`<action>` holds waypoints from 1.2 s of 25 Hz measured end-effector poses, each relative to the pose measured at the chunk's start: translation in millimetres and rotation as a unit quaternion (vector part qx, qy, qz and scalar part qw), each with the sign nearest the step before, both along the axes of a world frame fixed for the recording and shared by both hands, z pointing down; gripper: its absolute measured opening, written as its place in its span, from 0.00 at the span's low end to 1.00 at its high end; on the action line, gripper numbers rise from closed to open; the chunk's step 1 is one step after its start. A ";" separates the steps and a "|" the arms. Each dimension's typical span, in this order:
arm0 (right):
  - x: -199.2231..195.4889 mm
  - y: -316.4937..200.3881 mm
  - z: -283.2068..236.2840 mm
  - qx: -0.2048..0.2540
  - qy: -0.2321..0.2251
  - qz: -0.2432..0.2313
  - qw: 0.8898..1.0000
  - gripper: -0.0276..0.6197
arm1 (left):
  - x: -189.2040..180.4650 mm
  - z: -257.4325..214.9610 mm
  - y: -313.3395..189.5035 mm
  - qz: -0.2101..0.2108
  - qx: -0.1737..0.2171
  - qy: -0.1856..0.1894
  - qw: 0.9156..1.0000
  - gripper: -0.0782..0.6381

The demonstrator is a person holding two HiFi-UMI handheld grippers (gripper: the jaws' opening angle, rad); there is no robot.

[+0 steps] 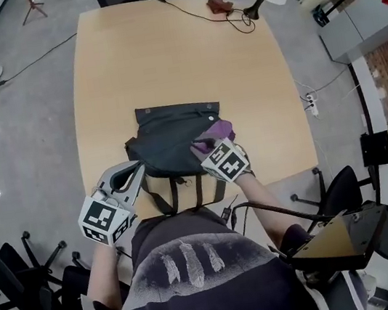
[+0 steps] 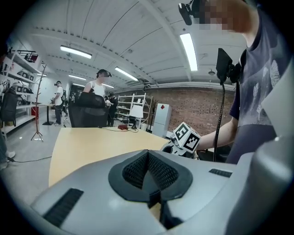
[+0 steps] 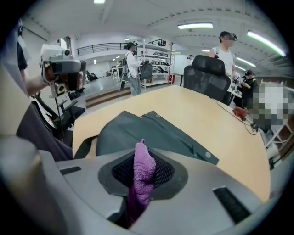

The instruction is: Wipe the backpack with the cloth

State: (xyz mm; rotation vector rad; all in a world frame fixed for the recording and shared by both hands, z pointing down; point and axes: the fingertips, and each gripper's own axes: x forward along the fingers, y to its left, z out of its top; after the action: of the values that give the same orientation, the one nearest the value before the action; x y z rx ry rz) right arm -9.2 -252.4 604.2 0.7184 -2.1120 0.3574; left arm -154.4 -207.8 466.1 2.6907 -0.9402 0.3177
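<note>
Right tongs (image 1: 210, 149) are clenched on a bunched-up purple cloth (image 3: 143, 172), sitting over the near right part of the dark backpack (image 1: 173, 143). The bag lies flat near the front edge of the bench (image 1: 162, 53). Left tongs (image 1: 137, 173) are closed on nothing, just beside the bag's left corner. My worry: nothing pins the bag, so a wipe probably drags it across the smooth top. The cloth could also tug out if it snags on the flap.
</note>
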 end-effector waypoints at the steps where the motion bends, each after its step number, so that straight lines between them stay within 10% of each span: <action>1: -12.7 4.7 -0.6 -0.009 -0.009 -0.009 1.000 0.12 | -1.7 2.4 0.2 0.002 -0.004 0.001 1.000 0.12; 8: -76.3 31.1 -6.8 -0.078 -0.082 -0.048 0.992 0.12 | -15.2 11.8 2.0 -0.011 -0.013 0.000 1.000 0.12; 14: -131.6 55.2 -18.2 -0.177 -0.206 -0.080 0.959 0.12 | -24.9 20.6 2.2 -0.040 -0.027 -0.004 0.999 0.12; 16: -147.9 61.8 -28.9 -0.228 -0.275 -0.082 0.930 0.12 | -27.2 22.1 3.2 -0.050 -0.031 -0.004 0.998 0.12; 23: -176.5 25.6 -110.1 -0.325 -0.559 -0.017 0.763 0.12 | -54.7 21.7 0.1 -0.106 -0.034 -0.007 0.994 0.12; 25: -178.5 -1.5 -118.3 -0.331 -0.591 0.019 0.735 0.12 | -63.2 25.8 1.1 -0.118 -0.039 -0.016 0.992 0.12; 27: -182.2 -24.6 -99.3 -0.315 -0.547 0.050 0.774 0.12 | -67.4 28.5 3.2 -0.122 -0.041 -0.021 0.991 0.12; 30: -169.6 -48.8 -34.3 -0.188 -0.313 0.040 0.930 0.12 | -68.5 30.7 5.1 -0.120 -0.044 -0.021 0.992 0.12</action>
State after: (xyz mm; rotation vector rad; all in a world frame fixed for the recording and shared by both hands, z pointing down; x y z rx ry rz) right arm -178.8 -301.1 569.9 0.4974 -2.4891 1.1271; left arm -222.9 -202.6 496.8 2.4667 -1.2168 0.3556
